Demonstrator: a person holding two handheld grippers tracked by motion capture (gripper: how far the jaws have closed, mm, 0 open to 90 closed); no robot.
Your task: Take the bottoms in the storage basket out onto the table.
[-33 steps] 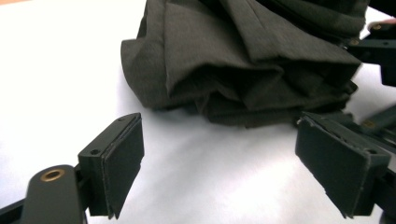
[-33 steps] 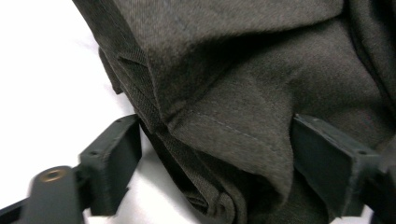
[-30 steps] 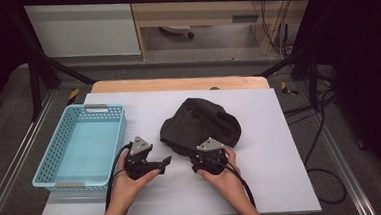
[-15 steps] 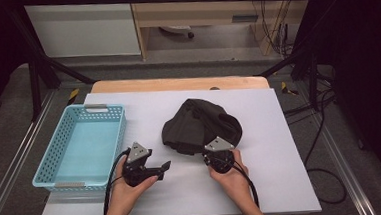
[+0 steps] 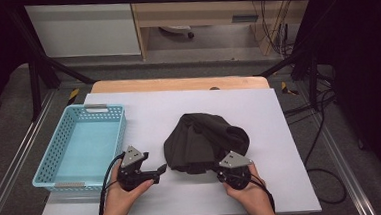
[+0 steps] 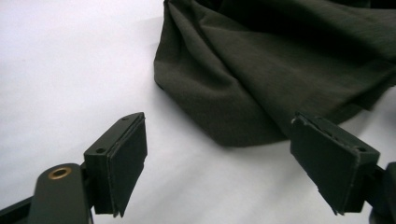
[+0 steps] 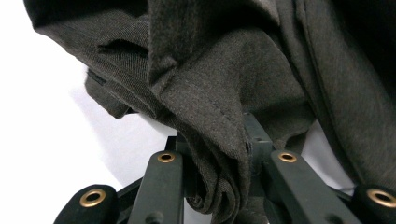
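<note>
The blue basket (image 5: 56, 163) sits on the white table (image 5: 294, 191) with nothing in it. The right gripper (image 5: 221, 166) has just closed and pinches the dark cloth (image 5: 200, 142). The left gripper (image 5: 160, 170) stands wide apart beside the cloth.

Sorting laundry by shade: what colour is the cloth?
Dark olive-brown, plain, no pattern; the cloth shows best in the left gripper view.

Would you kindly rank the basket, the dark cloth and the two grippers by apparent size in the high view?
1. White table.
2. Basket.
3. Dark cloth.
4. Left gripper and right gripper: alike, so unranked.
</note>
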